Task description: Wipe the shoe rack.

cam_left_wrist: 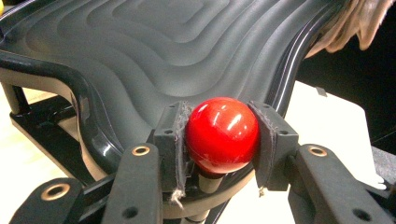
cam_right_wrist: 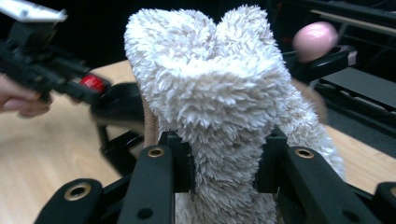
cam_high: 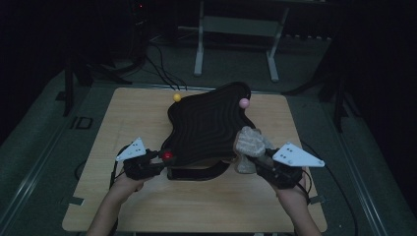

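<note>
1. The cloth [cam_right_wrist: 219,107] is bunched and clenched between your right gripper's [cam_right_wrist: 223,163] jaws, held at the near right edge of the black wavy tray [cam_high: 206,125], just above the table [cam_high: 147,113].
2. Your left gripper [cam_left_wrist: 219,140] is clamped on the red knob [cam_left_wrist: 222,133] at the tray's near left corner; keep that grip firm so the tray does not shift while you wipe.
3. To wipe well, I judge you should bring the cloth down flat onto the ridged surface and drag it along the grooves rather than across them, so the pile reaches into the channels.
4. Watch the pink knob [cam_high: 244,103] and the yellow knob [cam_high: 177,97] at the far corners; steer the cloth round them so it does not snag.
5. The high view gives you the whole layout: tray raised on its dark base, all three knobs, both grippers at the near corners.
6. The left gripper view shows the pads pressing both sides of the red knob and the grooves running away from it, with a corner of cloth at the upper right.
7. The right gripper view shows how much cloth stands above the jaws, ample for a broad stroke, and the other gripper off to the left.
</note>
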`<state>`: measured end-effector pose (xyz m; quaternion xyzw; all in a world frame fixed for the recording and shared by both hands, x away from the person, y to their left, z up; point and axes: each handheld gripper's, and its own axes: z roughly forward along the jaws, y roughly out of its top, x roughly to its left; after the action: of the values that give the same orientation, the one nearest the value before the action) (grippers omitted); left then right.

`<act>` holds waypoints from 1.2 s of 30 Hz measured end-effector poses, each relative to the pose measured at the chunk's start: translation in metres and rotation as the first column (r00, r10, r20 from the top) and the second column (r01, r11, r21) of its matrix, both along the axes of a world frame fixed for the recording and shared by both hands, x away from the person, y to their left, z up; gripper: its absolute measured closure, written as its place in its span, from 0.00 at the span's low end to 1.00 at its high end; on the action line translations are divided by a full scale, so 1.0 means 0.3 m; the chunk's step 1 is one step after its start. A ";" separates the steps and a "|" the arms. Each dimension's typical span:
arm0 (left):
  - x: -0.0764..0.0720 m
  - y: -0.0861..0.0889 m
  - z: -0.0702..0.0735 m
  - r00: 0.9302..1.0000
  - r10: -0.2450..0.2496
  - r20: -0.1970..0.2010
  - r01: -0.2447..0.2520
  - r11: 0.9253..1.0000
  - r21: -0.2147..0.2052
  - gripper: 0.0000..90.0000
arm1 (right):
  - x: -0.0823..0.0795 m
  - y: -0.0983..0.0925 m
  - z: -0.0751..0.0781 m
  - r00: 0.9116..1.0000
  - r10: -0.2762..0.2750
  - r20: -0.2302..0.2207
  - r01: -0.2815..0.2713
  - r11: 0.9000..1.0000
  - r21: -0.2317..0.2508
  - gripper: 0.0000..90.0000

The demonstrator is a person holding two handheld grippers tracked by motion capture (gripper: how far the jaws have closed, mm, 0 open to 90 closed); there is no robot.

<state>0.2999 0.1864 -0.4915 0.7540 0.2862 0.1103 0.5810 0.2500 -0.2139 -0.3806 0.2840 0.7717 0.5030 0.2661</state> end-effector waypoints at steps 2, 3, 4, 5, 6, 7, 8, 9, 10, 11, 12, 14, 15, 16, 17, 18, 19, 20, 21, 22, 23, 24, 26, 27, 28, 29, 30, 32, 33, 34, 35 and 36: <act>0.001 0.000 -0.001 1.000 -0.001 0.000 0.001 1.000 -0.003 0.66 | -0.012 0.009 -0.008 0.999 0.029 -0.018 -0.029 1.000 -0.004 0.74; 0.001 0.000 -0.001 1.000 -0.002 -0.001 0.002 1.000 -0.002 0.66 | -0.016 0.015 -0.011 0.998 0.047 -0.029 -0.048 0.999 -0.018 0.74; 0.001 0.000 0.000 1.000 0.000 -0.003 0.000 1.000 -0.002 0.66 | -0.019 0.023 -0.014 0.998 0.056 -0.032 -0.057 0.998 -0.027 0.74; 0.000 -0.001 0.001 1.000 0.001 -0.002 -0.001 1.000 0.000 0.66 | -0.021 0.029 -0.014 0.997 0.070 -0.042 -0.072 0.997 -0.033 0.74; 0.000 -0.001 0.000 1.000 0.002 -0.002 -0.002 1.000 -0.001 0.66 | -0.022 0.034 -0.014 0.995 0.088 -0.050 -0.090 0.995 -0.039 0.74; 0.000 -0.001 0.000 1.000 0.003 -0.002 -0.003 1.000 -0.002 0.66 | -0.025 0.038 -0.010 0.994 0.094 -0.050 -0.096 0.995 -0.040 0.74; 0.000 0.000 0.000 1.000 0.002 -0.002 -0.002 1.000 -0.001 0.66 | -0.028 0.037 -0.003 0.994 0.097 -0.041 -0.098 0.995 -0.034 0.74; 0.000 0.000 0.000 1.000 0.002 -0.001 -0.002 1.000 0.000 0.66 | -0.029 0.034 0.005 0.994 0.106 -0.037 -0.106 0.994 -0.015 0.74; 0.000 -0.001 0.000 1.000 0.002 -0.001 -0.002 1.000 0.000 0.66 | -0.031 0.032 0.011 0.995 0.096 -0.024 -0.096 0.995 -0.010 0.74; 0.000 -0.001 0.000 1.000 0.002 -0.001 -0.002 1.000 -0.001 0.66 | -0.030 0.034 0.011 0.997 0.076 -0.003 -0.076 0.997 -0.021 0.74; 0.000 -0.001 0.000 1.000 0.001 -0.001 -0.001 1.000 -0.002 0.66 | -0.027 0.040 0.004 0.997 0.074 -0.005 -0.074 0.997 -0.024 0.74; 0.001 -0.001 0.001 1.000 0.000 -0.002 0.000 1.000 0.000 0.66 | -0.026 0.065 -0.028 0.996 0.087 -0.026 -0.088 0.995 -0.037 0.74; 0.000 -0.001 0.001 1.000 0.000 -0.002 0.000 1.000 0.001 0.66 | -0.028 0.081 -0.044 0.993 0.109 -0.039 -0.111 0.993 -0.052 0.74; 0.000 -0.001 0.000 1.000 0.001 -0.002 -0.001 1.000 -0.002 0.66 | -0.029 0.096 -0.056 0.990 0.130 -0.055 -0.133 0.989 -0.058 0.74; 0.000 0.000 0.000 1.000 0.001 -0.003 -0.001 1.000 -0.002 0.66 | -0.031 0.110 -0.063 0.987 0.145 -0.065 -0.149 0.986 -0.069 0.74; 0.000 0.000 0.001 1.000 0.001 -0.003 -0.001 1.000 0.001 0.66 | -0.032 0.119 -0.064 0.985 0.159 -0.069 -0.164 0.984 -0.076 0.74; 0.000 0.000 0.001 1.000 0.002 -0.003 -0.002 1.000 0.000 0.66 | -0.031 0.121 -0.058 0.981 0.175 -0.078 -0.180 0.982 -0.056 0.74; 0.000 0.000 0.000 1.000 0.003 -0.003 -0.003 1.000 -0.002 0.66 | -0.030 0.119 -0.049 0.979 0.188 -0.083 -0.192 0.981 -0.036 0.74; 0.000 0.000 0.000 1.000 0.003 -0.003 -0.003 1.000 -0.002 0.66 | -0.029 0.115 -0.036 0.978 0.194 -0.072 -0.196 0.980 -0.030 0.74; 0.001 0.001 0.000 1.000 0.001 -0.002 -0.001 1.000 -0.002 0.66 | -0.028 0.107 -0.023 0.978 0.197 -0.068 -0.198 0.980 -0.011 0.74; 0.001 0.001 0.000 1.000 0.000 -0.003 0.000 1.000 -0.002 0.66 | -0.023 0.092 -0.008 0.973 0.218 -0.079 -0.216 0.976 0.031 0.74; 0.001 0.000 0.000 1.000 0.001 -0.002 -0.001 1.000 -0.002 0.66 | -0.019 0.084 0.000 0.971 0.227 -0.079 -0.224 0.974 0.045 0.74; 0.001 0.000 -0.001 1.000 0.001 -0.002 -0.001 1.000 -0.006 0.66 | -0.017 0.070 0.019 0.970 0.235 -0.066 -0.233 0.972 0.044 0.74; 0.001 0.000 -0.001 1.000 0.001 -0.003 -0.001 1.000 -0.005 0.66 | -0.015 0.064 0.028 0.964 0.255 -0.078 -0.250 0.966 0.065 0.74; 0.001 0.000 0.000 1.000 0.002 -0.003 -0.002 1.000 -0.004 0.66 | -0.014 0.063 0.035 0.954 0.285 -0.092 -0.277 0.956 0.093 0.74; 0.000 -0.001 0.000 1.000 0.003 -0.003 -0.003 1.000 -0.002 0.66 | -0.019 0.067 0.042 0.950 0.300 -0.091 -0.291 0.952 0.097 0.74; 0.000 -0.001 0.000 1.000 0.004 -0.003 -0.004 1.000 -0.002 0.66 | -0.023 0.073 0.047 0.942 0.323 -0.089 -0.315 0.945 0.092 0.74; 0.000 -0.001 0.001 1.000 0.004 -0.004 -0.004 1.000 -0.001 0.66 | -0.029 0.085 0.052 0.941 0.328 -0.079 -0.322 0.943 0.082 0.74; -0.001 -0.001 0.001 1.000 0.005 -0.004 -0.005 1.000 0.001 0.66 | -0.026 0.085 0.053 0.940 0.331 -0.082 -0.324 0.942 0.082 0.74; -0.001 -0.001 0.001 1.000 0.005 -0.004 -0.005 1.000 0.001 0.66 | -0.026 0.085 0.053 0.940 0.331 -0.082 -0.324 0.942 0.082 0.74; -0.001 -0.001 0.000 1.000 0.005 -0.003 -0.005 1.000 -0.002 0.66 | -0.019 0.079 0.053 0.926 0.363 -0.106 -0.350 0.929 0.122 0.74; 0.000 -0.001 0.000 1.000 0.004 -0.002 -0.004 1.000 -0.002 0.66 | -0.008 0.066 0.055 0.899 0.414 -0.140 -0.388 0.904 0.181 0.74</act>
<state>0.2997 0.1861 -0.4916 0.7529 0.2885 0.1103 0.5812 0.2475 -0.1941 -0.3641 0.1809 0.7945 0.5759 0.0658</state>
